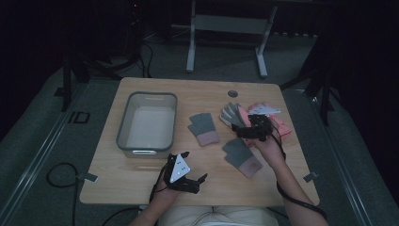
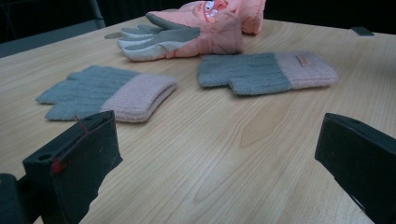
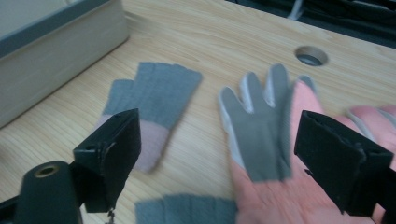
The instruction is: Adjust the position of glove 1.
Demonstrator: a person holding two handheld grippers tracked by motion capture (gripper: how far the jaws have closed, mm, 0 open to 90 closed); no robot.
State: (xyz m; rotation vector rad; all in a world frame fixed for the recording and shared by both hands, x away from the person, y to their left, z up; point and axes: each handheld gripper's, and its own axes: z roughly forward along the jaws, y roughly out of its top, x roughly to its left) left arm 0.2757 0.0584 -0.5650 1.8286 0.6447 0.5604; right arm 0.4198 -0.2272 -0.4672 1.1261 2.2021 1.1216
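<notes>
Two grey knit gloves with pink cuffs lie flat on the wooden table (image 1: 141, 176), one (image 1: 203, 128) mid-table and one (image 1: 242, 157) nearer me. A pink padded glove with a grey palm (image 1: 234, 114) lies at the right, a second pink one (image 1: 275, 118) beside it. My right gripper (image 1: 242, 128) hovers open over the padded glove (image 3: 261, 130), its jaws wide on either side of it. Near the front edge my left gripper (image 1: 195, 165) stands open and empty, low over bare wood, facing the knit gloves (image 2: 107, 91) (image 2: 266, 70).
An empty grey bin (image 1: 147, 123) stands on the table's left half. A round cable hole (image 1: 233, 93) sits near the far edge. A table frame (image 1: 226, 28) stands on the floor beyond, and cables lie on the floor at the left.
</notes>
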